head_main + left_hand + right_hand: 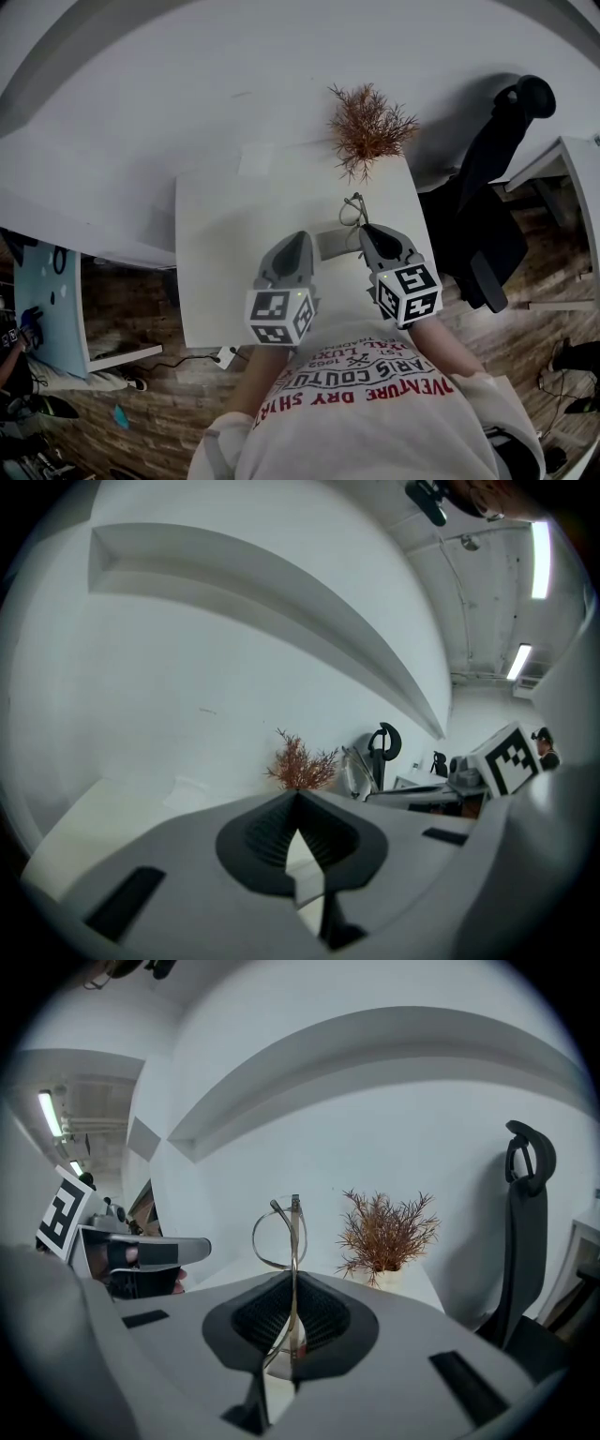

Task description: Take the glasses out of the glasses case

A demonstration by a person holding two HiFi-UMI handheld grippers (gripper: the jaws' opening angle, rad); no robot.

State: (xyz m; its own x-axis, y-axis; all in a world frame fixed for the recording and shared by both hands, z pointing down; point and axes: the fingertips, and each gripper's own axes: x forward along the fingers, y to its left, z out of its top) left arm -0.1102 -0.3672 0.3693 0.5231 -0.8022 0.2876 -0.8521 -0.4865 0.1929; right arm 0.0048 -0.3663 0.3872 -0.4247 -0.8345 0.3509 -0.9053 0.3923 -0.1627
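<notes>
Thin metal-framed glasses (352,212) hang just above the white table (230,272). My right gripper (367,231) is shut on them. In the right gripper view the frame (278,1232) stands upright between the pads, with one lens ring above the tips of the right gripper (293,1281). A grey glasses case (333,245) lies on the table between the two grippers. My left gripper (298,238) is just left of the case. In the left gripper view the jaw tips of the left gripper (298,797) meet with nothing seen between them. The glasses (356,772) show to its right.
A dried reddish plant (368,127) stands at the table's far edge, against the white wall. A black office chair (487,187) is off the table's right side. The table's near edge is against the person's body.
</notes>
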